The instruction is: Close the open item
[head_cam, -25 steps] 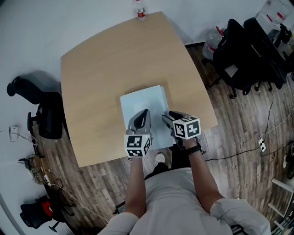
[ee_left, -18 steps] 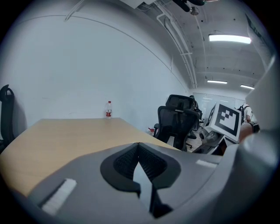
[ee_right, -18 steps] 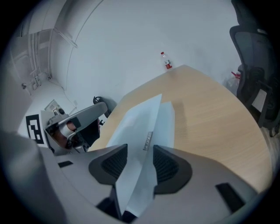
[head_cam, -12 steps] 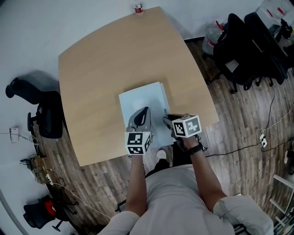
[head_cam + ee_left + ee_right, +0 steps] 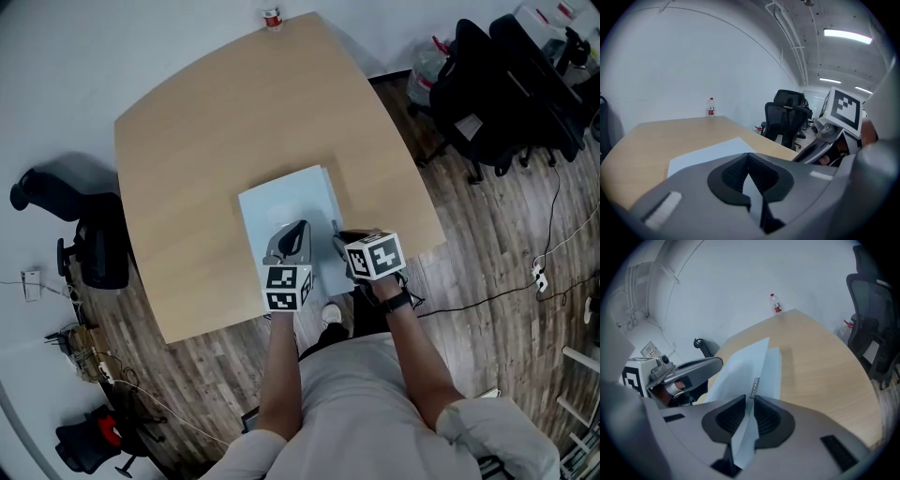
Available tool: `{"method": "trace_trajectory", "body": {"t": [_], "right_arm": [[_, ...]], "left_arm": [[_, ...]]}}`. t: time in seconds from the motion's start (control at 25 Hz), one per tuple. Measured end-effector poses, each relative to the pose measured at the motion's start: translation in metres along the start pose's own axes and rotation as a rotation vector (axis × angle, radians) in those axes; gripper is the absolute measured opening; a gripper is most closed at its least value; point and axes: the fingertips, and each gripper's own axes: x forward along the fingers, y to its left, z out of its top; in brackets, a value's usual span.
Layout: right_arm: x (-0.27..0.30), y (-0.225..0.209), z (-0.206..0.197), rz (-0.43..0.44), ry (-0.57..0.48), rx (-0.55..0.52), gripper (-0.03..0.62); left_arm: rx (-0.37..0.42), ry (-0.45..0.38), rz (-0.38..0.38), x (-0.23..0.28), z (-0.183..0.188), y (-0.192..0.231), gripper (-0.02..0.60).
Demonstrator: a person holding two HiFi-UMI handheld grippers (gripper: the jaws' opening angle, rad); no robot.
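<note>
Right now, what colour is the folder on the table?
Pale blue folder, clearest in the head view.

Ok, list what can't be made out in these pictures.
- Near edge of the folder: head view, left gripper and right gripper cover it.
- Label on the bottle: too small in every view.
- Whether the left gripper pinches anything: left gripper view shows only a pale strip at its jaws.

Pale blue folder (image 5: 281,202) on tan table (image 5: 187,141) (marker cubes (image 5: 375,256) black-and-white squares)
</note>
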Motion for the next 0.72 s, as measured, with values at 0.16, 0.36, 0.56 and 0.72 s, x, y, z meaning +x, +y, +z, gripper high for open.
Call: {"method": "trace_trajectory", "body": {"t": [0.16,0.36,0.56,0.72], "right_arm": [[0.003,-0.003,-0.005,-0.023,0.012,-0.003,0.063],[0.009,-0.010,-0.011,-0.041,0.025,0.010,0.063],[0.015,-0.015,-0.015,-0.069,0.044,-0.005,0.063],[0.019,-0.021,-0.020,-0.101,0.060,-0.011,0.063]], "left_arm": [[-0.011,0.065,-0.043,0.015,-0.015,-0.008,0.009],[0.011,0.142,-0.108,0.035,-0.029,-0.020,0.009],[0.034,0.237,-0.152,0.049,-0.047,-0.031,0.009],[0.076,0.294,-0.161,0.058,-0.059,-0.034,0.009]]}}
